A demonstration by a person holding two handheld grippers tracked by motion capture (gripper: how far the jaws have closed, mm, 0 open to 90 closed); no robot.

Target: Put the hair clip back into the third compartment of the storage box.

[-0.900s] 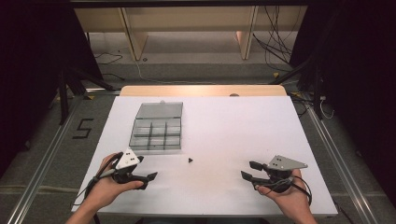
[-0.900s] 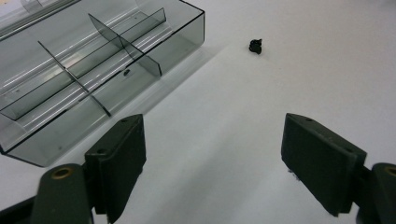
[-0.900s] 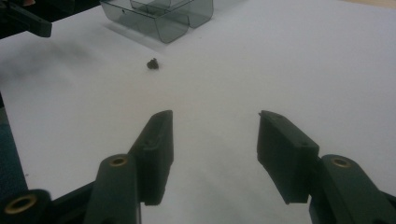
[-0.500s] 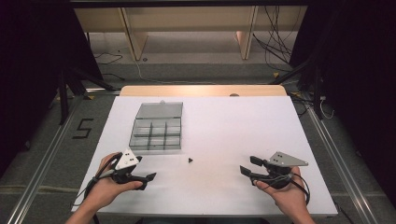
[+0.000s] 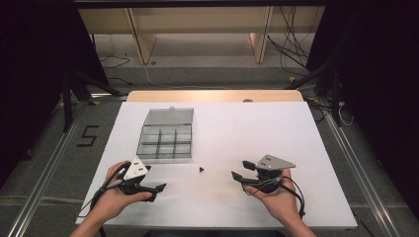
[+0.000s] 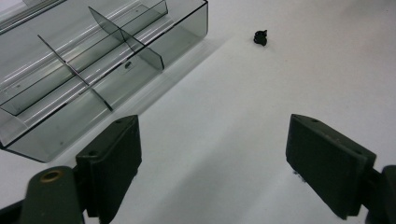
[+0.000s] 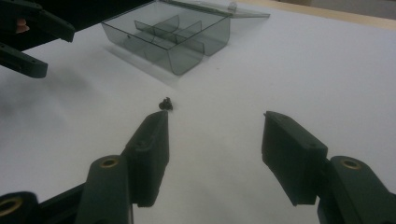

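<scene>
Smoky clear plastic forms the compartment box [image 5: 165,140], lid open flat behind it, on the white table [image 5: 247,123] ahead of your left hand; a small black part [image 5: 201,169] lies on the bare surface just in front of the box's near right corner, between your two grippers; your left gripper [image 5: 157,189] rests low by the near edge, jaws spread wide and holding nothing; your right gripper [image 5: 239,171] points toward the part, jaws likewise parted and empty, its left jaw tip just short of the part.
</scene>
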